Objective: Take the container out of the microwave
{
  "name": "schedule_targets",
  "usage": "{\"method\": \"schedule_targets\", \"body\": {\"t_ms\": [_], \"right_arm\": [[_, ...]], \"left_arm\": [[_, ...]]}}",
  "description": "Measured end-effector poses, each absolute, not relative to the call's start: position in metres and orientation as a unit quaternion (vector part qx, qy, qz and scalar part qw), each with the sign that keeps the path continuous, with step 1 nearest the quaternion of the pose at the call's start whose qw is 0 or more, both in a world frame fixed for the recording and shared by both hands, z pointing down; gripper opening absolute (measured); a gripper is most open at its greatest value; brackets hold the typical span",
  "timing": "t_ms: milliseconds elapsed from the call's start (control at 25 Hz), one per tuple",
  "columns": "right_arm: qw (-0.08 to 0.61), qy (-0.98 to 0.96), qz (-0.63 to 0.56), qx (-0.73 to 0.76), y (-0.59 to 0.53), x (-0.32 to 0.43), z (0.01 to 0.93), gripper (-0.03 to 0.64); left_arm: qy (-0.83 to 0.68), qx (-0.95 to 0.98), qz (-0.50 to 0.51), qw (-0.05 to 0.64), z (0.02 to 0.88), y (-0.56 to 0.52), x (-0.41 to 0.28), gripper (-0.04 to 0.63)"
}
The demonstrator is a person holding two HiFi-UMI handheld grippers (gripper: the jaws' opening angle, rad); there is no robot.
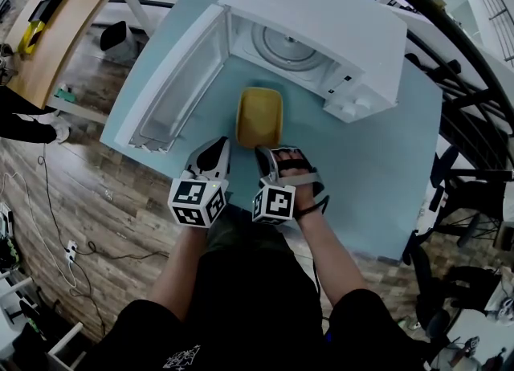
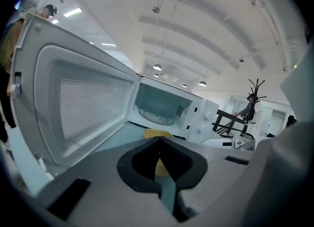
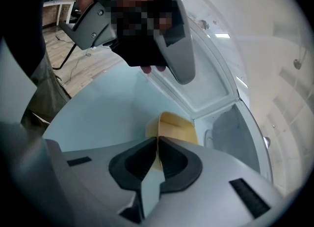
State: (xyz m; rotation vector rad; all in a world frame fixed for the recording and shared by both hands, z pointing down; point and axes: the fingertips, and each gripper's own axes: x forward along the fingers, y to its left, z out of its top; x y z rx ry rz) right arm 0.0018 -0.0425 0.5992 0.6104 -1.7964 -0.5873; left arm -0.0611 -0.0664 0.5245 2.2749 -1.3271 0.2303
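Observation:
A yellow container (image 1: 259, 116) sits on the light blue table (image 1: 365, 165) just in front of the open white microwave (image 1: 321, 8). The microwave door (image 1: 181, 80) is swung out to the left, and the glass turntable (image 1: 283, 44) inside is bare. My left gripper (image 1: 224, 144) is shut and empty, near the container's front left corner. My right gripper (image 1: 262, 152) is shut at the container's near edge, with nothing seen between its jaws. In the left gripper view the container (image 2: 157, 133) lies beyond the gripper (image 2: 159, 140). In the right gripper view the container (image 3: 177, 125) lies just past the gripper (image 3: 157, 138).
The open door (image 2: 83, 103) stands close on the left of the container. A wooden desk (image 1: 64, 16) is at upper left, black chairs (image 1: 474, 193) and a railing at right. Cables (image 1: 56, 201) run over the wood floor beside the table.

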Motion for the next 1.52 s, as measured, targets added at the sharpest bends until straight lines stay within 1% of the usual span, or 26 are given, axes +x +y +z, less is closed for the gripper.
{"method": "schedule_targets", "body": {"t_ms": [1520], "right_arm": [[0.548,-0.776,-0.205,0.235,-0.032,-0.003,0.630,0.023]], "left_arm": [[-0.487,0.827,0.102,0.262,0.546,-0.059,-0.064,0.008]]}}
